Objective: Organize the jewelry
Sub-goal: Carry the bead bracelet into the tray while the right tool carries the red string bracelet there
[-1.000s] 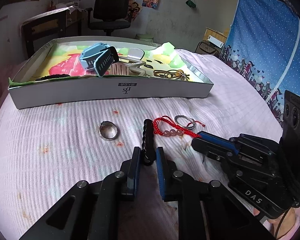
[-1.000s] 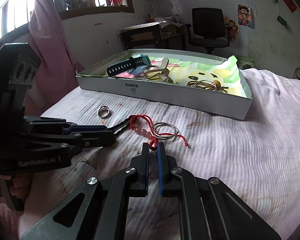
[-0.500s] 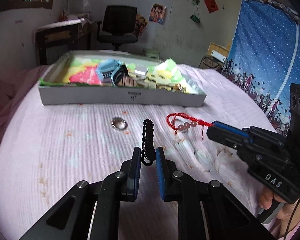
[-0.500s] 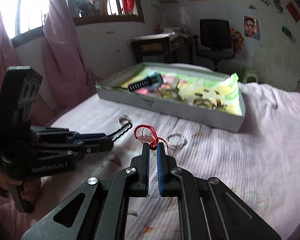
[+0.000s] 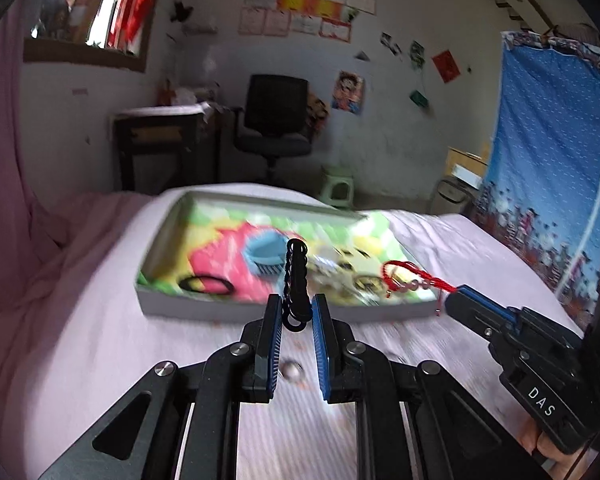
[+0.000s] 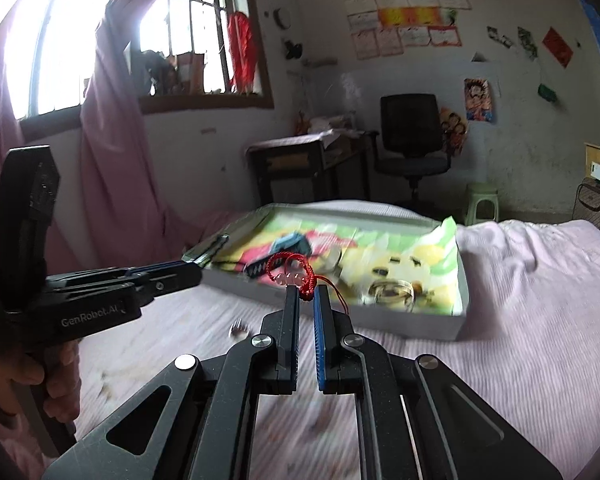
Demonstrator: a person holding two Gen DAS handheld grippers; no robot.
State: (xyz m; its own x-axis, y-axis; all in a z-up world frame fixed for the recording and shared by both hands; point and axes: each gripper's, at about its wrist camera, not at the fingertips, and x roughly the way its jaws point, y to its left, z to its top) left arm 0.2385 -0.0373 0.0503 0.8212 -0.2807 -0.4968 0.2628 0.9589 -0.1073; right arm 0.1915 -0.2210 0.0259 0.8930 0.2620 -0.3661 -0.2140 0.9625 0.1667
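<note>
Left wrist view: the left tool (image 5: 296, 312) is clamped on the black bracelet (image 5: 296, 280), which stands up lengthwise toward the box (image 5: 260, 312). It has risen off the bed (image 5: 100, 340). Right wrist view: the right tool (image 6: 307, 300) pinches the red bracelet (image 6: 292, 270), also lifted now.

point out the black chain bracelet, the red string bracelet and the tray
black chain bracelet (image 5: 296, 276), left wrist view, mid-length of the chain.
red string bracelet (image 6: 290, 278), right wrist view, the pale beads.
tray (image 6: 400, 326), right wrist view, its near white wall.
</note>
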